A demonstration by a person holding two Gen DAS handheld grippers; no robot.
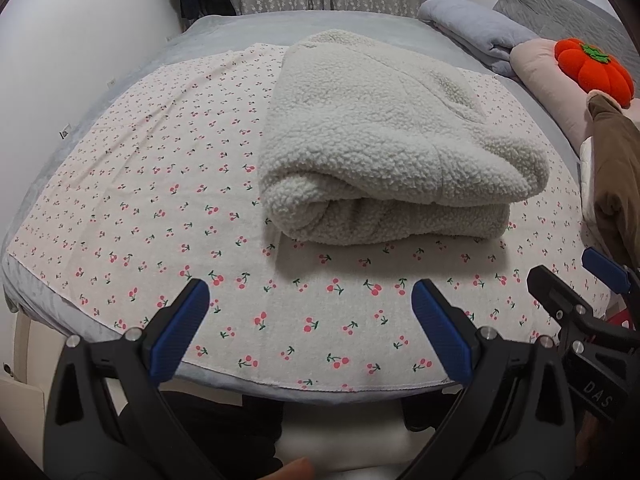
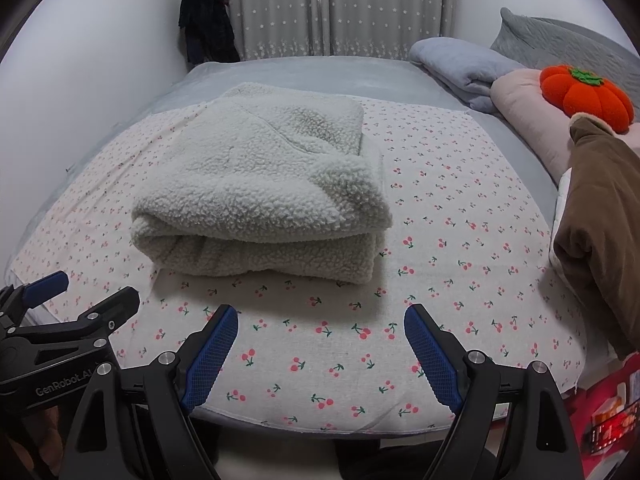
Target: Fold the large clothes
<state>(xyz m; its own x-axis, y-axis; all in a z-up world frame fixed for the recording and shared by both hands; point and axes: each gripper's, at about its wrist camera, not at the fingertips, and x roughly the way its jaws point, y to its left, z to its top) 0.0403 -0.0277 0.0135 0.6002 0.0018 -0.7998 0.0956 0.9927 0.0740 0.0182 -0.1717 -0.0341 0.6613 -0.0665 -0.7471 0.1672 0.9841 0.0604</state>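
A cream fleece garment point(image 1: 384, 140) lies folded into a thick bundle on the cherry-print sheet point(image 1: 160, 200); it also shows in the right wrist view point(image 2: 264, 196) on the same sheet point(image 2: 460, 240). My left gripper point(image 1: 310, 304) is open and empty, over the near edge of the bed, short of the bundle. My right gripper point(image 2: 320, 320) is open and empty, also at the near edge. Each gripper shows in the other's view, the right one point(image 1: 568, 280) and the left one point(image 2: 84, 292), side by side.
A brown garment point(image 2: 600, 232) hangs over the bed's right side. An orange pumpkin cushion point(image 2: 586, 94), a pink pillow point(image 2: 520, 96) and a grey-blue blanket point(image 2: 460, 64) lie at the far right. Dark clothes point(image 2: 206, 20) hang by the curtain. Red items point(image 2: 608, 416) sit low right.
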